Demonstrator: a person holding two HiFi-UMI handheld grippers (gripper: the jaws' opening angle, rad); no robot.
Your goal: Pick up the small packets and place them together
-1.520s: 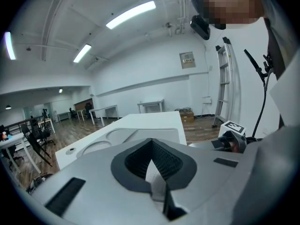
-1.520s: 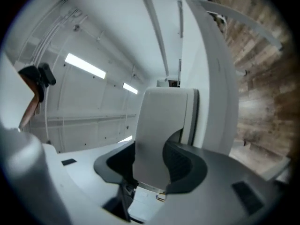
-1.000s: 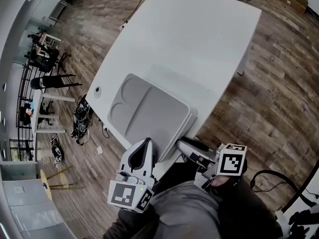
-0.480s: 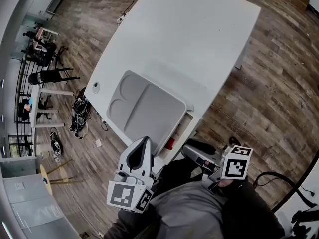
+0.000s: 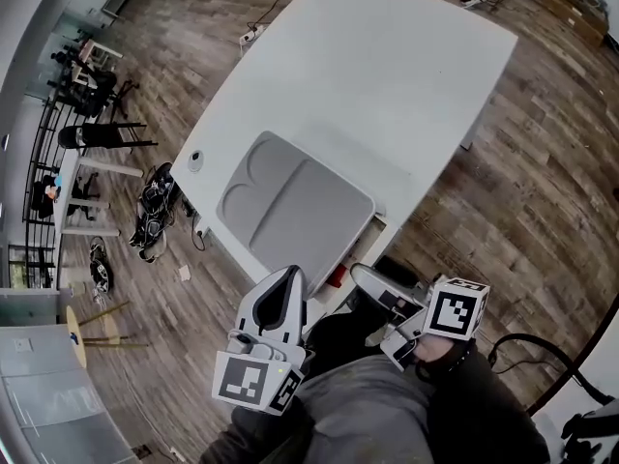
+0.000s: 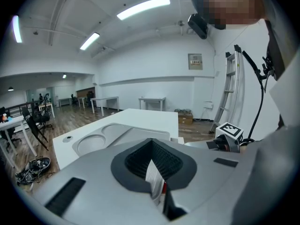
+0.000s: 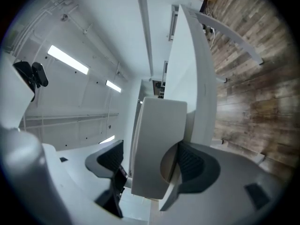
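Observation:
In the left gripper view my left gripper [image 6: 152,149] is shut on a small white packet [image 6: 154,181] with a red edge, held upright between the pads. In the head view this gripper [image 5: 287,278] hangs just off the table's near edge, below the grey tray [image 5: 290,211]. A drawer [image 5: 356,257] stands pulled out of that edge, and a small red thing [image 5: 337,278] shows inside it. My right gripper [image 5: 375,286] is at the drawer's front. Its jaws have just been opening, and the pale drawer front [image 7: 159,139] stands between the open pads [image 7: 110,159].
The white table [image 5: 387,85] bears only the tray, which has two round wells and one long one. Around it lies wooden floor, with cables and chairs [image 5: 97,143] off to the left. A person's dark-clothed lap fills the bottom of the head view.
The drawer has slid out from the table's near edge, baring the red thing inside it. The right gripper stays at the drawer's front. The left gripper has barely shifted.

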